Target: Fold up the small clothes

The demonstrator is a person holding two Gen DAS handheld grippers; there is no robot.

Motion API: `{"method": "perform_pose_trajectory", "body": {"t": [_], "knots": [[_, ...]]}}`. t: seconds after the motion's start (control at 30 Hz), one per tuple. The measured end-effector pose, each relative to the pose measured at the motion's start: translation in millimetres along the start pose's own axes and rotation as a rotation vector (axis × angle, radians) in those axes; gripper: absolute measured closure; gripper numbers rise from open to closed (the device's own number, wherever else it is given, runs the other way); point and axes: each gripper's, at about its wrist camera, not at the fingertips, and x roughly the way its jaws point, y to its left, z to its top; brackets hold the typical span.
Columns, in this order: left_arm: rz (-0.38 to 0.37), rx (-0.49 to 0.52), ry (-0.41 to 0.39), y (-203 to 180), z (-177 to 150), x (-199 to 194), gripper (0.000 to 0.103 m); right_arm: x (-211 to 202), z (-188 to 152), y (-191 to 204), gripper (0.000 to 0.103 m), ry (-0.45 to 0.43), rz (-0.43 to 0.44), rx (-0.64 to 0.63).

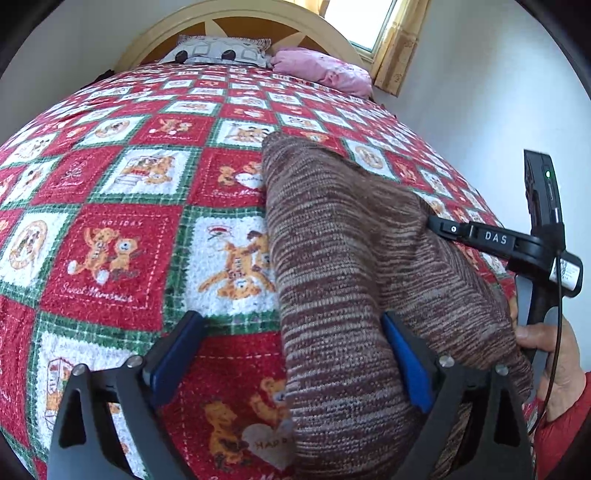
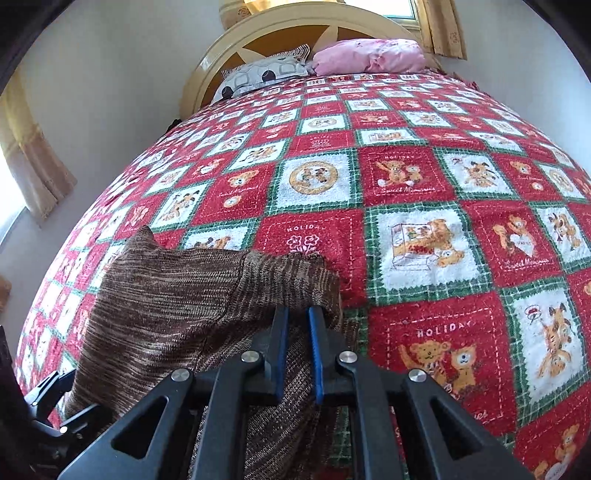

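Observation:
A brown striped knit garment [image 1: 351, 240] lies partly folded on a red, white and green bear-print bedspread [image 1: 122, 258]. My left gripper [image 1: 291, 354] stands wide open low over its near end. The garment's left edge runs between the blue pads [image 1: 173, 354], and neither pad presses on it. From the right, my right gripper [image 1: 434, 222] reaches in and pinches the garment's far right edge. In the right wrist view the right gripper [image 2: 297, 321] is shut on a fold of the knit garment [image 2: 166, 295], which trails off to the left.
At the head of the bed a grey patterned pillow [image 1: 218, 51] and a pink pillow [image 1: 325, 70] lean on a cream headboard [image 1: 236, 14]. A white wall [image 1: 480, 110] runs along the bed's right side. A hand in a red sleeve [image 1: 557, 369] holds the right gripper.

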Motion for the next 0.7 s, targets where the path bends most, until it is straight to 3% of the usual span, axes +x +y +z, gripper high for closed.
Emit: {"method": "perform_pose_trajectory", "body": {"t": [0.1,0.17,0.27,0.43,0.5,0.7], "knots": [[-0.027,-0.008,-0.006,3,-1,-2,0.002,-37,-8,19,0.092,-0.093,-0.073,-0.065],[-0.058,-0.024,-0.011,6,-1,-4,0.0,-65,-20,34,0.09,-0.122,0.004,-0.098],[-0.077,-0.034,-0.014,7,-1,-4,0.0,-84,-40,57,0.09,-0.09,0.069,-0.16],[-0.05,-0.008,-0.005,1,-1,-4,0.0,-72,-81,56,0.09,0.02,0.002,-0.157],[-0.045,0.002,-0.002,0,-2,-4,0.0,-73,-93,45,0.09,-0.027,0.033,-0.135],[-0.038,0.009,0.001,-1,-3,-4,0.0,-74,-96,43,0.089,-0.047,0.033,-0.121]]}}
